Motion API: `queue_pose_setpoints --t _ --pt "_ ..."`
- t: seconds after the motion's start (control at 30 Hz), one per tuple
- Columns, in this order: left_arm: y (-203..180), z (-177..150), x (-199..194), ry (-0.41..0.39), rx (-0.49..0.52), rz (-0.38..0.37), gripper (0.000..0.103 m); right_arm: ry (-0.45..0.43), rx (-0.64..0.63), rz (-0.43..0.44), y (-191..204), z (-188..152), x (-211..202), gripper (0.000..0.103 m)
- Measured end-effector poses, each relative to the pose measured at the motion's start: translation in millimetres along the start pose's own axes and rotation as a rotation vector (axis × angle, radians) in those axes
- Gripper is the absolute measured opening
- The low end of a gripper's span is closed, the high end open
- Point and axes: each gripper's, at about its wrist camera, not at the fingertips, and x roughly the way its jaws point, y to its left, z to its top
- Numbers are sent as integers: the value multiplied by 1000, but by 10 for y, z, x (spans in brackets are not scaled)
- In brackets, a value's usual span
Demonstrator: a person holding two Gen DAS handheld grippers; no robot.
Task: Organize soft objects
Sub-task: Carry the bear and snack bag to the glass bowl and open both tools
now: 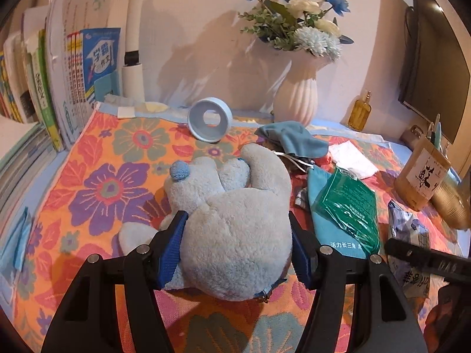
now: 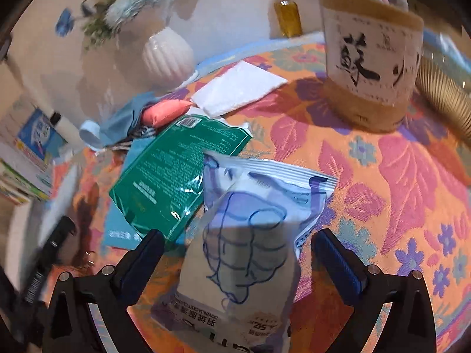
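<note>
A pale blue plush toy [image 1: 235, 223] lies on the flowered cloth [image 1: 112, 188]. My left gripper [image 1: 238, 247] is shut on its body, a blue pad pressing each side. My right gripper [image 2: 238, 253] is open, its fingers either side of a white and blue plastic pouch [image 2: 253, 223] that lies on the cloth [image 2: 397, 176]; the pads do not touch it. A green packet [image 2: 176, 173] lies beside it, also in the left wrist view [image 1: 347, 206]. A blue cloth [image 1: 294, 141], a folded white cloth [image 2: 238, 88] and a pink soft item [image 2: 164, 111] lie behind.
A white vase of flowers [image 1: 297, 88] stands at the back by the wall. A blue ring [image 1: 209, 119] lies near it. Books [image 1: 73, 73] line the left. A pen holder [image 2: 371, 58], a yellow bottle [image 2: 287, 14] and a gold ribbed object [image 2: 441, 97] stand at the right.
</note>
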Motion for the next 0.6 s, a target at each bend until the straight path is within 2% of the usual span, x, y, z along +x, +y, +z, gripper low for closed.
queue_pose_setpoints --t 0.03,0.07,0.13,0.17,0.2,0.33,0.47,0.6 --pt "-4 -1 -6 -5 6 0 61 -17 -17 -12 9 -36 -21 85" --pt "-23 -3 -16 -11 16 1 61 -36 -30 -23 5 -79 -66 67" --pt "-60 -10 -37 -18 33 10 61 -55 -19 52 -47 -145 -154 56" --pt "-91 -11 -52 -21 45 15 61 -55 10 119 -119 -189 -210 56" --pt "-111 -13 -62 -23 53 20 61 -57 20 135 -132 -206 -243 56" --pt "-290 -10 -199 -36 93 12 61 -118 -2 146 -208 -207 -512 55" --pt "-577 137 -469 -94 119 -41 61 -225 -6 188 -187 -46 -900 55" --pt "-938 366 -716 -163 160 -94 61 -333 -12 191 -268 95 -1291 55"
